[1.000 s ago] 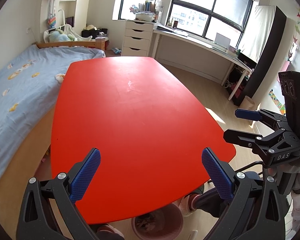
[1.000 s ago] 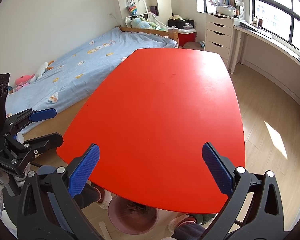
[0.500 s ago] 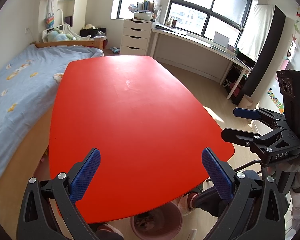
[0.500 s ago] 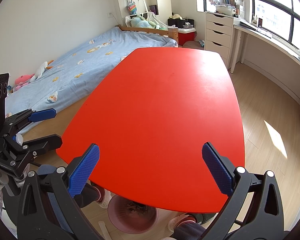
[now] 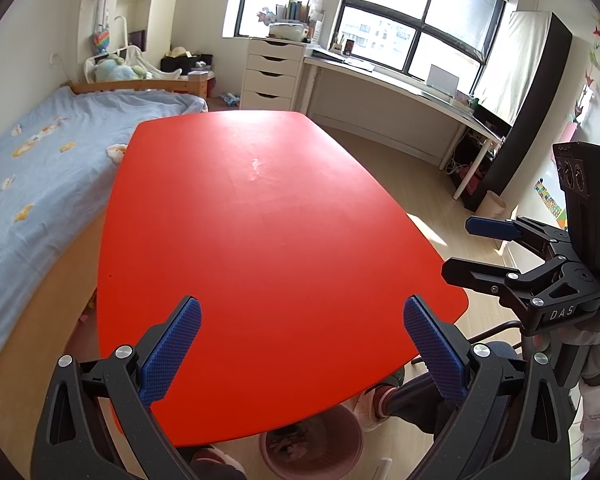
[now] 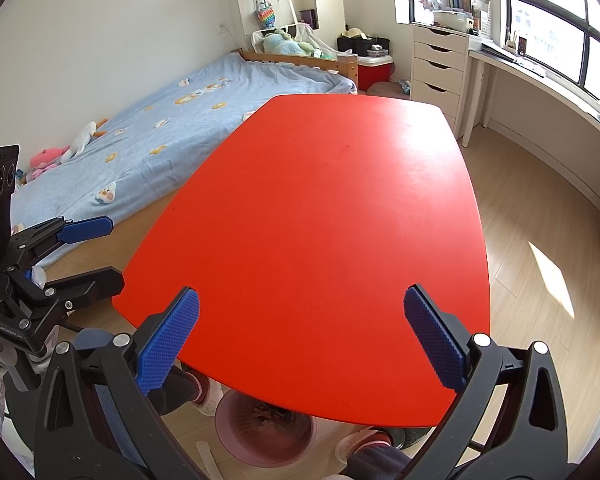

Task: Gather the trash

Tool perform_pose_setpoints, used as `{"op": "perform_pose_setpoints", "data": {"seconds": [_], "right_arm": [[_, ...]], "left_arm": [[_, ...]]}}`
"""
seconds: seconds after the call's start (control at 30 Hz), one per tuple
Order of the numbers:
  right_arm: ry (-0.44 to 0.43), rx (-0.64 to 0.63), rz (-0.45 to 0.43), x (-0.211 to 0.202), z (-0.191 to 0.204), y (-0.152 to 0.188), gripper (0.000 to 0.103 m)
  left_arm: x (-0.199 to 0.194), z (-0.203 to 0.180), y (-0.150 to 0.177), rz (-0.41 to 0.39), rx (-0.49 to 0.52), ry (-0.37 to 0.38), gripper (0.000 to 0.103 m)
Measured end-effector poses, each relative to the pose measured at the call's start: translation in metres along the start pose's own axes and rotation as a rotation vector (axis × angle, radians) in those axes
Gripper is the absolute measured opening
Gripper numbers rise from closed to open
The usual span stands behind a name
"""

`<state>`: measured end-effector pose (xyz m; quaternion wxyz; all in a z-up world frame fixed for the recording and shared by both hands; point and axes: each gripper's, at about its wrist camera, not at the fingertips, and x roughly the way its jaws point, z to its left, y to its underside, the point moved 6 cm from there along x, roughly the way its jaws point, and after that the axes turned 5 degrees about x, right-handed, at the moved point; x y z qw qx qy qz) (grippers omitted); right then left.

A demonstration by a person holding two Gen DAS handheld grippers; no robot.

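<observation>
Little change over the last second: left gripper (image 5: pixel 300 344) and right gripper (image 6: pixel 300 336) hover wide open, empty, drifted slightly. Red table (image 5: pixel 268 216) bears no trash; pink bin (image 6: pixel 264 432) below near edge holds scraps. Likely finished. Floor beside the table's right edge lies open.

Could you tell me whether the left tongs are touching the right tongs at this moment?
Apart. The left wrist view shows the left tongs open over the red table, with the right tongs off to the side, floor visible between them.
</observation>
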<state>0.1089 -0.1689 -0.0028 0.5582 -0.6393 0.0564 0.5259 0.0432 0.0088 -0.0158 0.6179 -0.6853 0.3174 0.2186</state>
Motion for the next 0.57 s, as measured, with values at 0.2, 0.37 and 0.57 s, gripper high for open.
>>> {"op": "perform_pose_setpoints", "data": {"seconds": [0.2,0.37,0.57], "right_arm": [[0.0,0.0,-0.001,-0.0001,0.0,-0.0003,0.1],[-0.001,0.0,-0.002,-0.0002,0.0002,0.0006,0.1],[0.0,0.0,-0.002,-0.0003,0.0,0.0003,0.1]], "left_arm": [[-0.0009,-0.0024,-0.0003,-0.005,0.017,-0.009,0.097],[-0.0026,-0.0048,-0.0027,-0.015,0.027,-0.02,0.097],[-0.0025,-0.0058,-0.0009,-0.008,0.033,-0.032,0.097]]}}
